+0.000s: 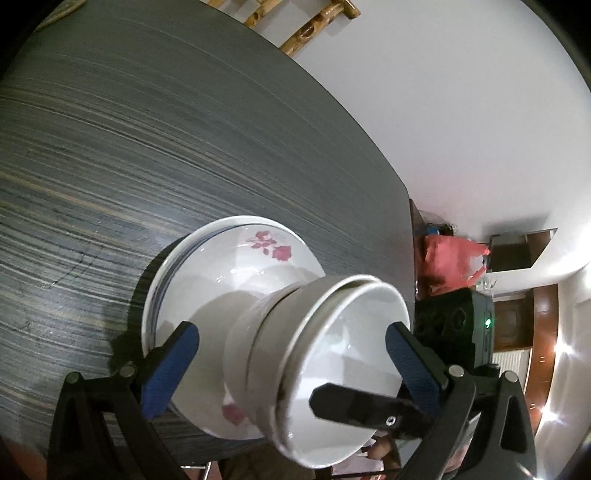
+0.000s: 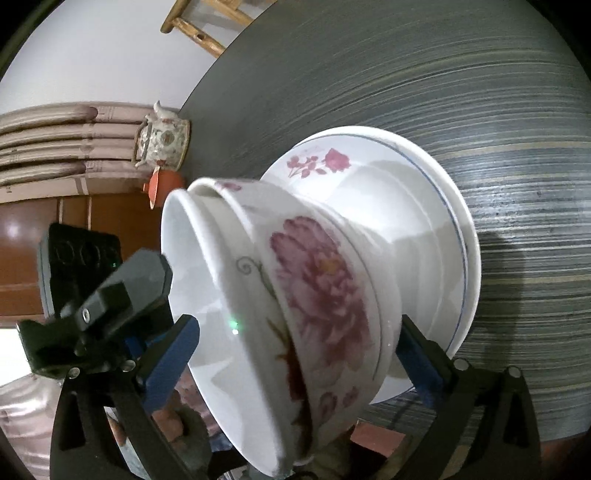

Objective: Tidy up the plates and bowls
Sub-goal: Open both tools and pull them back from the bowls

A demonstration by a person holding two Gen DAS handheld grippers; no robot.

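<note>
Two nested bowls point(image 1: 332, 350) sit in the middle of a stack of plates point(image 1: 258, 254) on the dark striped table point(image 1: 147, 129). The outer bowl point(image 2: 314, 295) carries a big pink flower and the inner one is plain white. A rose print marks the top plate point(image 2: 369, 192), and a blue-rimmed plate lies under it. My left gripper point(image 1: 291, 328) stands open, its blue pads wide on either side of the bowls. My right gripper point(image 2: 295, 325) is open too, straddling the bowls without pressing them. One black finger point(image 1: 354, 406) of the right gripper reaches across the bowl's mouth.
The table edge runs close beside the stack. A flowered teapot point(image 2: 162, 140) and an orange dish point(image 2: 162, 184) stand beyond that edge. A red bag point(image 1: 450, 262) lies off the table. A bamboo chair point(image 1: 314, 26) stands by the far side.
</note>
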